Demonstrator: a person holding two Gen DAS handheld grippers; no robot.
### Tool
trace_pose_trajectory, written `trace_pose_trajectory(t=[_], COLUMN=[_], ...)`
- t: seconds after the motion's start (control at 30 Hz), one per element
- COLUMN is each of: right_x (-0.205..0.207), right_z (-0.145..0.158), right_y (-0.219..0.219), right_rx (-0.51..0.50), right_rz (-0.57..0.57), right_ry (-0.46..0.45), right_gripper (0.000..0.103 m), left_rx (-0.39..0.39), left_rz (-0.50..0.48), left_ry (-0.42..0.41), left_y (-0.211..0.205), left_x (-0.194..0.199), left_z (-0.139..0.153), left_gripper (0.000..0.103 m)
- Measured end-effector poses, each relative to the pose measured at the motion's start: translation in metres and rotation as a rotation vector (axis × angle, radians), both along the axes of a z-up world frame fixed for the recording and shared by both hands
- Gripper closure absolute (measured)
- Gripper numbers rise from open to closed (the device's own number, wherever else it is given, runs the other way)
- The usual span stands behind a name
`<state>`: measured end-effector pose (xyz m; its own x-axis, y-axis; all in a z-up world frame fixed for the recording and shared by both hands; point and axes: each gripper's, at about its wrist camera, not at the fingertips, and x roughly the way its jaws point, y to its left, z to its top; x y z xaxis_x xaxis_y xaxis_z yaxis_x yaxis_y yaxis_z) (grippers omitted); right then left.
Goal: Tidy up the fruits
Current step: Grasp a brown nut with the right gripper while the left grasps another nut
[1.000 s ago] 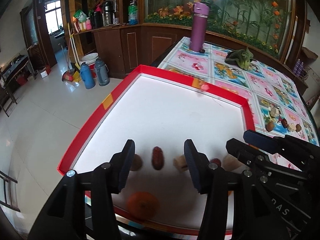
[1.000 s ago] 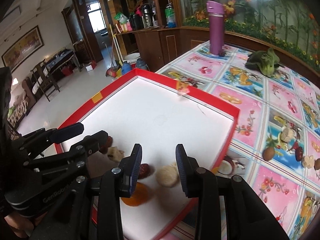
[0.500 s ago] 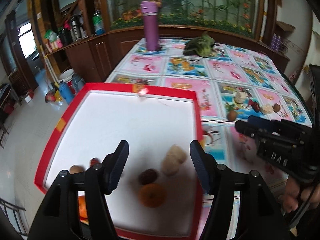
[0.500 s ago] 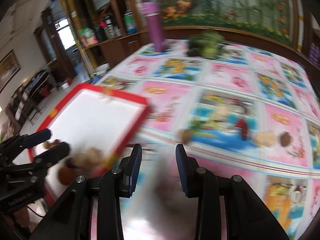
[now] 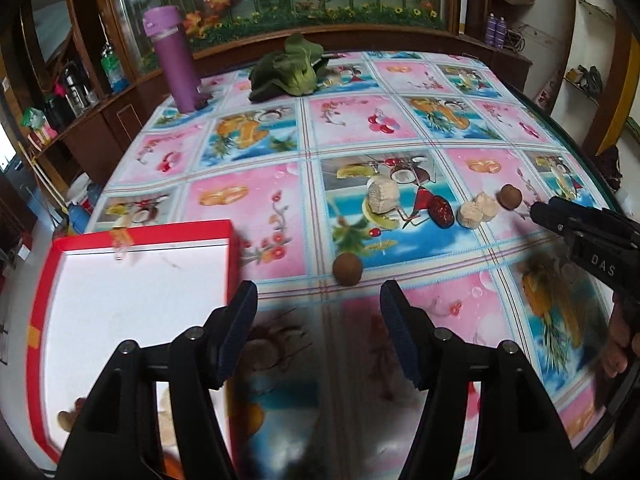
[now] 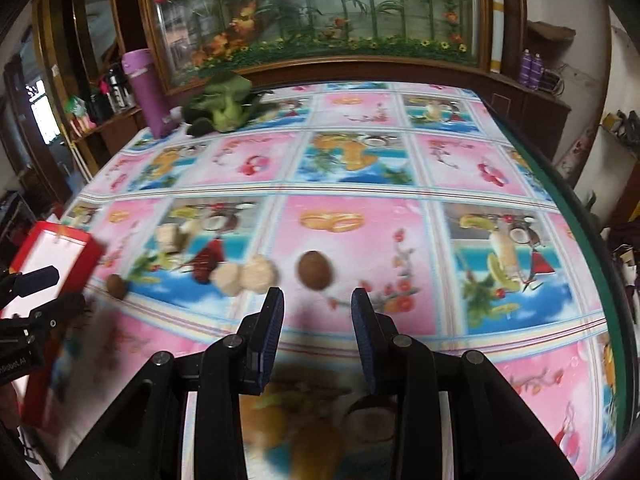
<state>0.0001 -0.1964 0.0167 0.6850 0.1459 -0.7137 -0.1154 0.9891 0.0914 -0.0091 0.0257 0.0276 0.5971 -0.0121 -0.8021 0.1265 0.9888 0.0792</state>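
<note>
Both claws hover empty above a table [image 5: 260, 208] covered in a fruit-print cloth. The left claw [image 5: 318, 320] has its fingers wide apart; the right claw [image 6: 317, 320] is also parted. Loose fruits lie ahead: a brown round fruit [image 6: 315, 269], two pale pieces [image 6: 245, 276] and a red date [image 5: 441, 211]. A red tray [image 5: 234, 256] sits at the left.

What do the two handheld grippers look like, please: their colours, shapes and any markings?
The left gripper and right gripper look alike: black angular linkage frames with round silver pivot screws, ending in two flat fingers faced with dark blue ribbed pads. White letters "DAS" mark the right gripper's side, seen from the left wrist view. The left one's body bears white lettering, cut off at the frame edge.
</note>
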Motion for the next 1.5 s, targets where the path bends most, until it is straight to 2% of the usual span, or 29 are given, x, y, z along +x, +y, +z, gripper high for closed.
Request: trace_pose_trajectory(t=[0.27,0.4,0.57,0.63,0.7,0.83,0.93,0.97,1.27,1.5], right_x=[0.023,0.036,0.042,0.042,0.042,0.042,0.041,0.04,0.028,0.002], right_z=[-0.013,-0.019,-0.018,-0.019,-0.019,-0.019,-0.019,-0.018,-0.007,0.015], right_y=[-0.005,-0.003,0.001,0.001,0.0,-0.003,-0.005,-0.006,-0.012,0.017], right_rx=[0.013,0.037,0.038,0.034,0.042,0.063,0.078,0.082,0.116,0.175], right_rz=[-0.001,0.017,0.021,0.021,0.021,0.021,0.018,0.017,-0.012,0.058], right_ry=[0.043,0.078,0.063,0.056,0.056,0.055,0.054,0.054,0.011,-0.046], right_gripper=[0.068,0.068,0.068,0.07,0.077,0.077,0.077,0.077,0.077,0.077], left_rx=[0.009,-0.024,-0.049,-0.063,-0.075,-0.08,-0.087,-0.09,-0.115,-0.15], left_rz=[0.012,0.016,0.008,0.008,0.005,-0.012,-0.011,-0.007,0.007,0.023], left_ry=[0.069,0.086,0.102,0.091,0.085,0.067,0.057,0.054,0.034,-0.094], left_y=[-0.009,-0.008,-0.007,-0.006,-0.006,-0.008,-0.009,-0.008,-0.007,0.01], left_x=[0.026,0.032,0.035,0.036,0.037,0.035,0.033,0.034,0.023,-0.019], left_z=[-0.021,-0.026,-0.032,-0.033,-0.033,-0.032,-0.031,-0.031,-0.025,0.019], left_gripper=[0.038,0.038,0.038,0.039,0.041,0.061,0.069,0.081,0.08,0.08])
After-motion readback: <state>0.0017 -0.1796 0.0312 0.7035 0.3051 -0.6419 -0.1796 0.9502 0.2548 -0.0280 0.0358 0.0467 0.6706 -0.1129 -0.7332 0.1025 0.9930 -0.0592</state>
